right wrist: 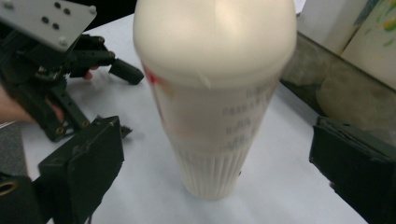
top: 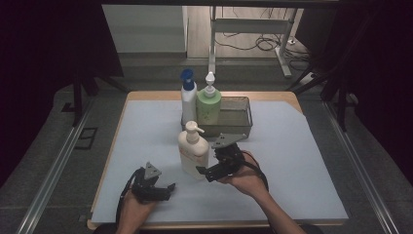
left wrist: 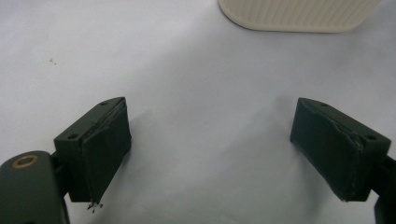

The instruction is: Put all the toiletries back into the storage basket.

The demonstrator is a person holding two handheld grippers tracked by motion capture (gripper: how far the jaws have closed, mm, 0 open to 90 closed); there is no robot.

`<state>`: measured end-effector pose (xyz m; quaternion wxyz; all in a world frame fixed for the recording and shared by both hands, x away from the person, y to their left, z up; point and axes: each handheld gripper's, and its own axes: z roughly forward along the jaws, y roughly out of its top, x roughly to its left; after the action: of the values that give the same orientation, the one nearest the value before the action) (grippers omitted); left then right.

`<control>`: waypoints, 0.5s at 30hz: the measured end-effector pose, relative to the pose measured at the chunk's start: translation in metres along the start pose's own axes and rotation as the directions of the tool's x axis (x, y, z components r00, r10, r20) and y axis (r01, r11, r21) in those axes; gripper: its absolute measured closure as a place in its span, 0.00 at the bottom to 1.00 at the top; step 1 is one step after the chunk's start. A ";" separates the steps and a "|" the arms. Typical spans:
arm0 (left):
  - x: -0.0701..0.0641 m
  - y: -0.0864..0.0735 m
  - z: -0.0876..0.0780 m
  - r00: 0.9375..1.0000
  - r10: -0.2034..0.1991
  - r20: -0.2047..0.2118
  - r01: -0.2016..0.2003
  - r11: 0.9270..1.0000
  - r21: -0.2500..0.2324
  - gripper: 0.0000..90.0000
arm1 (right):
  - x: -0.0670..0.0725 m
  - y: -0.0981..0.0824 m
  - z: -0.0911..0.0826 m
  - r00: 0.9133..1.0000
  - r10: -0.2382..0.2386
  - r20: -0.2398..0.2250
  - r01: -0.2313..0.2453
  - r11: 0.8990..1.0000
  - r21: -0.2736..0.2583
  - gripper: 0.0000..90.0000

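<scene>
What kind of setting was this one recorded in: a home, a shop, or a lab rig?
Most likely a lab-style recording station, not a home. The table is covered with a plain sheet and flanked by dark curtains. Behind it, cables trail over a bare floor beside a metal desk frame.

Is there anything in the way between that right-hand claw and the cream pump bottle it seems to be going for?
Nothing visible. In the right gripper view the cream pump bottle stands upright on the table between the two wide-open jaws of the right gripper, with bare table on both sides. The left gripper, also open, sits off to the side, clear of that path.
</scene>
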<state>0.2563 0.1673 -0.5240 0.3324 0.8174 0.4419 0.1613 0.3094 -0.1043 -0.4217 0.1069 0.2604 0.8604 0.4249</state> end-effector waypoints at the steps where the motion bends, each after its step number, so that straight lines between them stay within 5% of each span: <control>1: 0.000 0.000 0.000 1.000 0.000 0.000 0.000 1.000 0.000 0.13 | 0.001 0.002 0.002 1.000 -0.002 0.005 0.002 1.000 -0.004 0.05; 15: 0.000 0.000 0.000 1.000 0.000 0.000 0.000 1.000 0.000 0.13 | 0.008 0.019 0.031 0.998 -0.034 0.052 0.034 0.999 -0.003 0.19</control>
<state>0.2563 0.1673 -0.5240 0.3324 0.8173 0.4421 0.1612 0.3219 -0.0696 -0.4259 0.1370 0.2564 0.8608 0.4178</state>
